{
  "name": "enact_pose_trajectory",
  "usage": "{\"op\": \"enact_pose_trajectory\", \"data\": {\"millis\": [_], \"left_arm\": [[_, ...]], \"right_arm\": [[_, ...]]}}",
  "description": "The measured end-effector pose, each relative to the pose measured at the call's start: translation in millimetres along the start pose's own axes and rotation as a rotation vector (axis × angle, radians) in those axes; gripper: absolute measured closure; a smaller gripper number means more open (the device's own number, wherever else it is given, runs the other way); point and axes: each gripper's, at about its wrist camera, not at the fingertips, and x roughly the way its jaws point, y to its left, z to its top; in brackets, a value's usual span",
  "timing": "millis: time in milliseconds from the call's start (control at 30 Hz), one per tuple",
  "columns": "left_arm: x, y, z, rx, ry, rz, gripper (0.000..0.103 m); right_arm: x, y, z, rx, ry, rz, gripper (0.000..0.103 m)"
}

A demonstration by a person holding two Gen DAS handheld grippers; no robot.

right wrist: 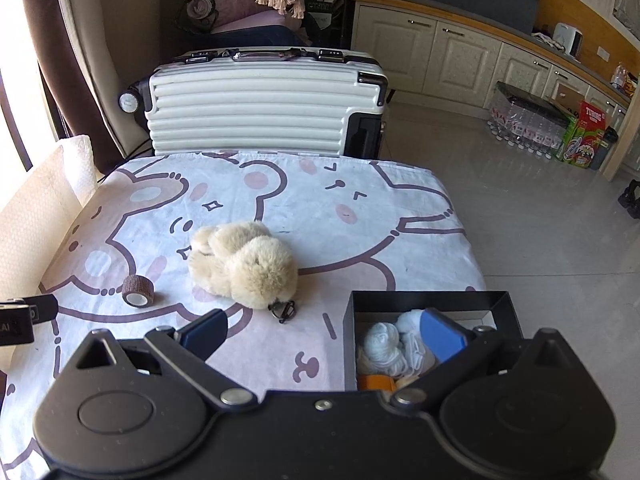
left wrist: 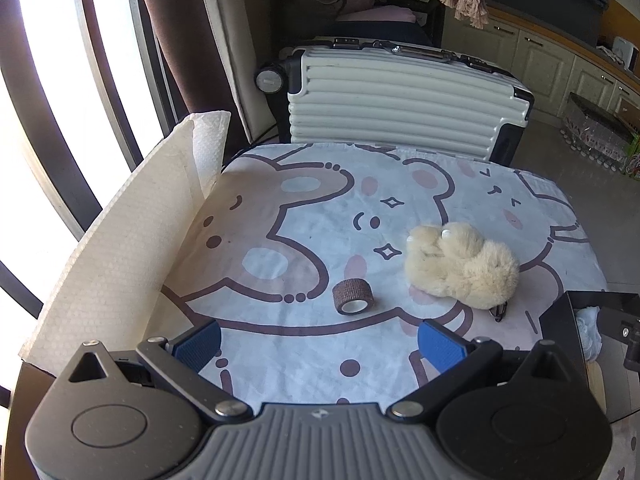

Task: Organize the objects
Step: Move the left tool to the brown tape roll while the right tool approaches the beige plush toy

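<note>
We observed the tabletop (right wrist: 360,216), covered with a bear-print cloth, filling the middle of both wrist views. Behind it, at 12 o'clock, a white ribbed suitcase (right wrist: 260,108) lay on its side. A white foam sheet (left wrist: 120,248) stood along the tabletop edge at 9 o'clock in the left wrist view.

The black box (right wrist: 432,300) sat at the near right corner of the tabletop, at 5 o'clock in the right wrist view. It held white yarn (right wrist: 384,344) and an orange item we could not identify.

The plush toy (left wrist: 460,266) lay near the centre of the cloth, at 2 o'clock from the left gripper (left wrist: 320,344). A small dark metal clip (right wrist: 285,310) lay touching the toy's near edge.

The brown tape roll (left wrist: 353,296) lay on its side just left of the toy, apart from it, at 12 o'clock from the left gripper.

Both pairs of jaws were spread wide and empty. The left gripper hovered over the near edge of the cloth. The right gripper (right wrist: 324,334) hovered with its right finger (right wrist: 442,338) over the box and its left finger over the cloth.
</note>
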Motion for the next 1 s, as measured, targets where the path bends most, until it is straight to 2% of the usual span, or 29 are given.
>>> {"op": "enact_pose_trajectory", "data": {"millis": [133, 267, 600, 767, 1000], "left_arm": [[10.0, 1.0, 0.5, -0.031, 0.015, -0.010, 0.000], [22.0, -2.1, 4.5, -0.049, 0.033, 0.011, 0.000], [55.3, -7.4, 18.6, -0.075, 0.041, 0.017, 0.000], [73.8, 1.3, 24.6, -0.113, 0.041, 0.062, 0.000], [107.6, 15.7, 27.6, -0.160, 0.096, 0.086, 0.000]], "right_arm": [[0.7, 1.5, 1.2, -0.003, -0.004, 0.014, 0.000], [4.7, 2.6, 3.5, -0.022, -0.008, 0.020, 0.000], [32.0, -2.9, 13.4, 0.004, 0.007, 0.016, 0.000], [49.2, -2.4, 21.9, 0.024, -0.010, 0.010, 0.000], [81.5, 1.5, 33.4, 0.081, -0.007, 0.037, 0.000]]}}
